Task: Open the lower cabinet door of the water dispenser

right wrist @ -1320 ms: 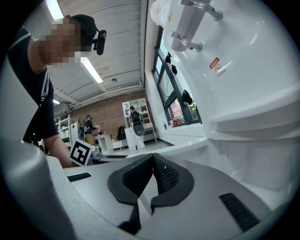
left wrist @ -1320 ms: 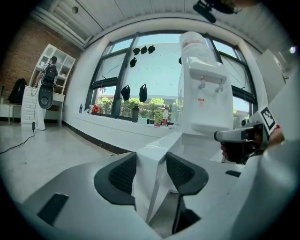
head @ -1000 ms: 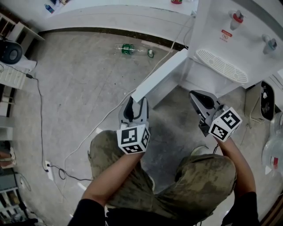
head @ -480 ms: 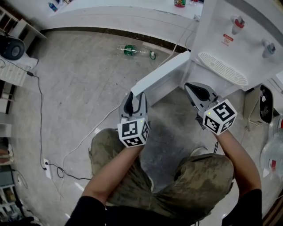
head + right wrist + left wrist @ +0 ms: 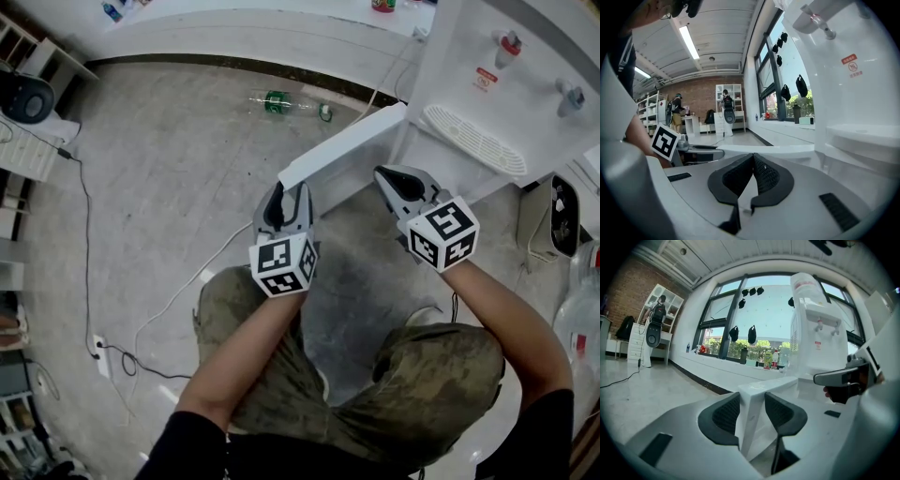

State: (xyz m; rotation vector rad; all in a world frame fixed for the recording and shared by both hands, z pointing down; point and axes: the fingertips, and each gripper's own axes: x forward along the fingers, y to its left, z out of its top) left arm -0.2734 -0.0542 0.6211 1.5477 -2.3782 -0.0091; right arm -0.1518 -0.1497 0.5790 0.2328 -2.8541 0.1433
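Note:
The white water dispenser stands at the upper right. Its lower cabinet door is swung open toward me. My left gripper grips the door's free edge; in the left gripper view both dark pads press the white door edge. My right gripper is shut and empty. It hovers just right of the open door, in front of the dispenser's base. In the right gripper view its jaws meet, with the door lying level beyond them.
A green-labelled bottle lies on the floor beyond the door. A cable runs along the left floor. A dark-fronted appliance stands right of the dispenser. The person's knees are below the grippers.
My right gripper has moved left toward the open door and rolled. The left gripper has stayed on the door edge and shifted slightly.

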